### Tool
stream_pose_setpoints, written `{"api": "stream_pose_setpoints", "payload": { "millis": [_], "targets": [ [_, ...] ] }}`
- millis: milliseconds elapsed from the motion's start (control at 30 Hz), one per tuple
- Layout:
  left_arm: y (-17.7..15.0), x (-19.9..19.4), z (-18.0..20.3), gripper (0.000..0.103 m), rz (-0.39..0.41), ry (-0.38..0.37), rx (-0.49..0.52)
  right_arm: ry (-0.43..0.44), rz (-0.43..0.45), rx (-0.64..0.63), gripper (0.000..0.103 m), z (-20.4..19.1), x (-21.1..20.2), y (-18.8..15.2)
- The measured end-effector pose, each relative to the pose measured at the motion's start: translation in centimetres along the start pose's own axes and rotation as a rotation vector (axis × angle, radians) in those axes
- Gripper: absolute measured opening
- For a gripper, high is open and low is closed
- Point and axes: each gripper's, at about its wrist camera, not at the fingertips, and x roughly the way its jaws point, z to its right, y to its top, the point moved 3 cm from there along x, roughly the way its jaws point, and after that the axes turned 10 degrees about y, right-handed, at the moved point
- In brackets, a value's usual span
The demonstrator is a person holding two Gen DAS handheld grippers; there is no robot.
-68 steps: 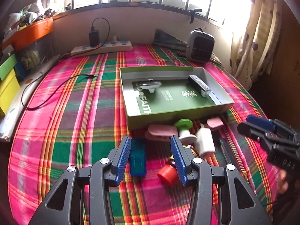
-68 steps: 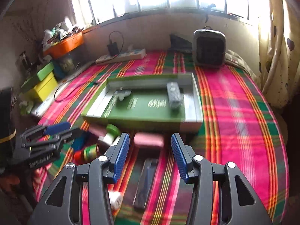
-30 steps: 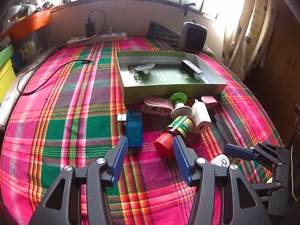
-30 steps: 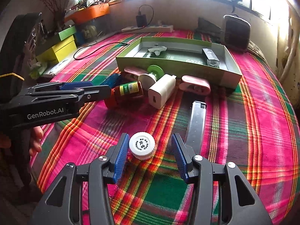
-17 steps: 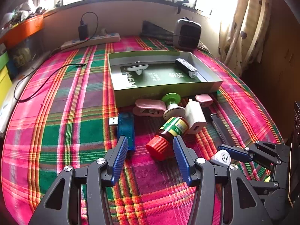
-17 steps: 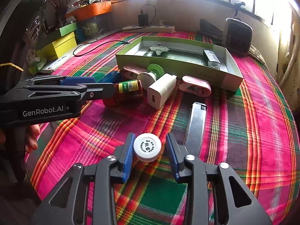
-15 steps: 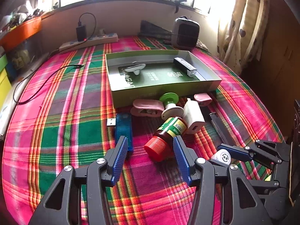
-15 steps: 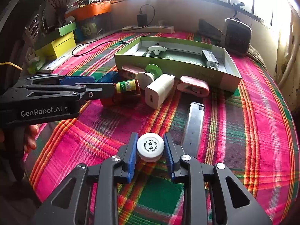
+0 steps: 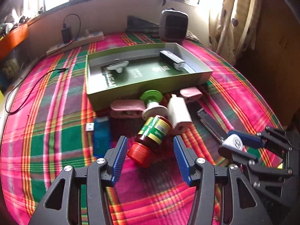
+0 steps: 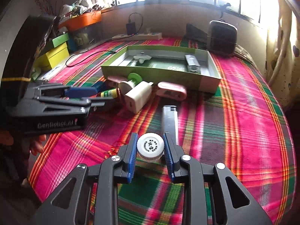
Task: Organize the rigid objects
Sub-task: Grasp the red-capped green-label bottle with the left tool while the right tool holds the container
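Landmark: shallow green cardboard box (image 9: pixel 142 91), open-topped, lying on the pink-and-green plaid cloth (image 9: pixel 46 131).

Right gripper (image 10: pixel 150 150): blue-padded jaws drawn narrow, both pads pressed against a small round jar with a white printed lid (image 10: pixel 150 145). Jar sits between the fingertips, well in front of the box, on the near side of the cloth. Whether its base touches the cloth cannot be told.

Left gripper (image 9: pixel 151 154): jaws wide, holding nothing. Red cap of a brown bottle with a green-and-yellow label (image 9: pixel 152 137) lies between the fingertips; bottle on its side, cap toward the camera, no pad contact visible.

Flat grey metal bar (image 10: pixel 169 120): just beyond the jar, lengthwise toward the box's front wall.

Blue rectangular USB stick (image 9: pixel 101 135): left of the bottle, in front of the box's left front corner.

White plastic charger block (image 9: pixel 179 115): touching the bottle's right side, near the front of the box.

Green-and-white spool-shaped piece (image 9: pixel 152 103): tipped over, just in front of the front wall.

Two pink oblong clips, one (image 9: pixel 127 108) left of the spool and one (image 9: pixel 191 91) right of it, both close to the front wall.

Inside the box: white winged plastic piece (image 9: pixel 118 66) at left, grey rectangular remote-like device (image 9: pixel 172 60) at right rear.

Behind the box: grey boxy heater (image 9: pixel 173 27) and a white power strip (image 9: pixel 75 43) against the wall.
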Motion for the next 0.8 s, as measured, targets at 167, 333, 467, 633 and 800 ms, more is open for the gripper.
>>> {"api": "stream_pose_setpoints", "payload": {
  "millis": [167, 333, 467, 633, 800],
  "targets": [
    [-0.1, -0.3, 0.7, 0.05, 0.001, -0.018, -0.005, -0.007, 0.022, 0.018, 0.028, 1.0, -0.7, 0.1],
    [0.0, 0.5, 0.7, 0.05, -0.016, -0.002, -0.023, -0.008, 0.026, 0.039, 0.028, 2.1, -0.8, 0.1],
    [0.1, 0.9, 0.5, 0.05, -0.022, 0.022, -0.035, -0.002, 0.031, 0.042, 0.028, 2.6, -0.8, 0.2],
    [0.5, 1.3, 0.1, 0.05, -0.02, 0.025, -0.058, 0.002, 0.028, 0.046, 0.028, 3.1, -0.6, 0.2],
    [0.7, 2.1, 0.1, 0.05, -0.039, 0.035, -0.064, 0.017, 0.024, 0.064, 0.028, 3.7, -0.5, 0.2]
  ]
}}
